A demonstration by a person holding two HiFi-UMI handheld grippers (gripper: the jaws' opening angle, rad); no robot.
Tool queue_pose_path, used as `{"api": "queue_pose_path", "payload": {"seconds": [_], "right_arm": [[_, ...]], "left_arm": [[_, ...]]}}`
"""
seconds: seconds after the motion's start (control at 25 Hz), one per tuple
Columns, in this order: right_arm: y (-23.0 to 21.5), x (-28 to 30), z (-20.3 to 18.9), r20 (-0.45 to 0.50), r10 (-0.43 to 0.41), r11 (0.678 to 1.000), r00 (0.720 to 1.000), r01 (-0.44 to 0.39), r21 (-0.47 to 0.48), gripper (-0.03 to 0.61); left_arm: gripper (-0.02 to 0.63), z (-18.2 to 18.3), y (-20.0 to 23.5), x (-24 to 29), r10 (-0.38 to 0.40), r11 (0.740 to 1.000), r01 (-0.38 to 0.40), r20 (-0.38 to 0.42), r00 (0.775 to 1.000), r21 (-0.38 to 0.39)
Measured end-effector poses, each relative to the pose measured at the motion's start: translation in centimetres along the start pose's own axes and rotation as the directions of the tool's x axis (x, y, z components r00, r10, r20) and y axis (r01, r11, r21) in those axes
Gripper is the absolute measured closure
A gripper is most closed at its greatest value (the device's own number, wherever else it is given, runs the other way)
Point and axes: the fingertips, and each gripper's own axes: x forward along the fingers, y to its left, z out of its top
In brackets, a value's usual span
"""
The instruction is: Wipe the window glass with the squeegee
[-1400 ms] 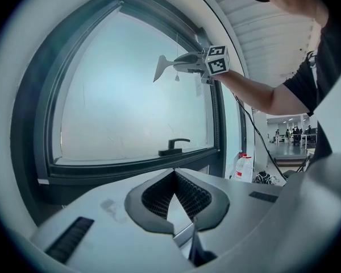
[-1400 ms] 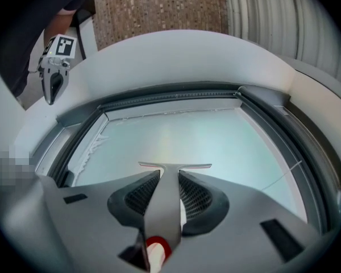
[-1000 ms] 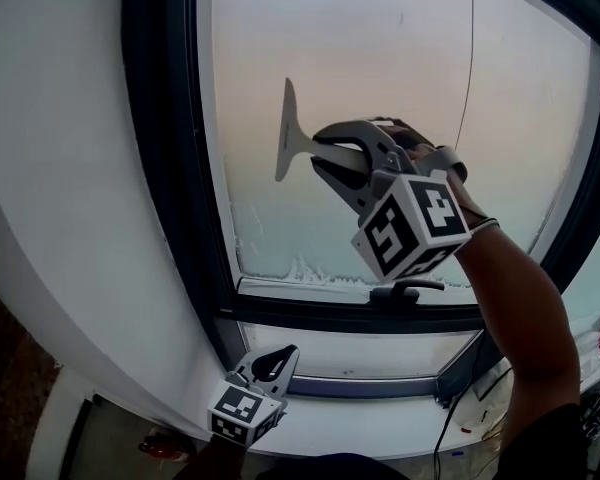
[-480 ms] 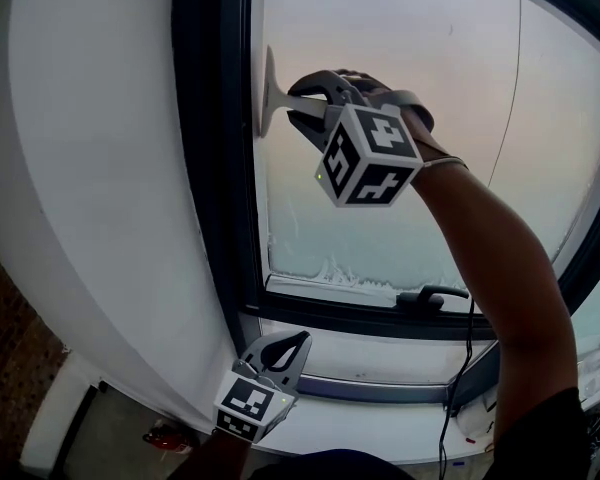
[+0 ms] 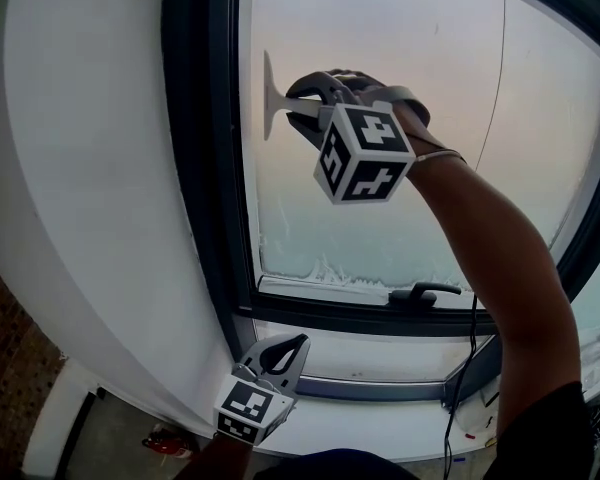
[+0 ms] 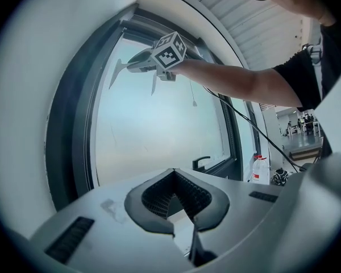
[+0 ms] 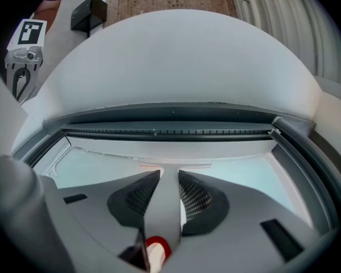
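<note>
Grey plastic T-shaped squeegee [image 5: 268, 93] sits clamped by its handle in our right gripper [image 5: 295, 103], blade running twelve to six on the misted window glass [image 5: 400, 168] just beside the dark frame [image 5: 205, 168]. The open pane lies toward three o'clock. Our left gripper [image 5: 298, 343], jaws together and empty, hangs at six.

Pale grey squeegee [image 5: 269, 93], its handle end red in the right gripper view, set against window glass [image 5: 400, 58] tinted peach at the top and fading to pale blue-green below, with white frosty streaks along the lower edge. The window frame [image 5: 195, 188] is dark charcoal and the wall [image 5: 80, 168] beside it plain white. Right tool [image 5: 293, 105] and left tool [image 5: 300, 341] are light grey with dark ribbed pads [image 6: 153, 198]. Each carries a white cube [image 5: 365, 153] printed with black square markers. Window handle [image 5: 420, 293], hanging cable [image 5: 493, 98] and the person's sleeve [image 5: 570, 438] are black.
</note>
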Motion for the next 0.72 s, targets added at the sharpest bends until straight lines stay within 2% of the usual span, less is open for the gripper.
{"api": "queue_pose_path", "payload": {"seconds": [0.72], "right_arm": [[0.4,-8.3,-8.2,-0.100,0.028,0.999,0.995,-0.025,0.040,0.488]], "left_arm": [[0.614,0.4,-6.6,4.6,-0.155,0.988,0.155,0.000,0.988,0.014]]}}
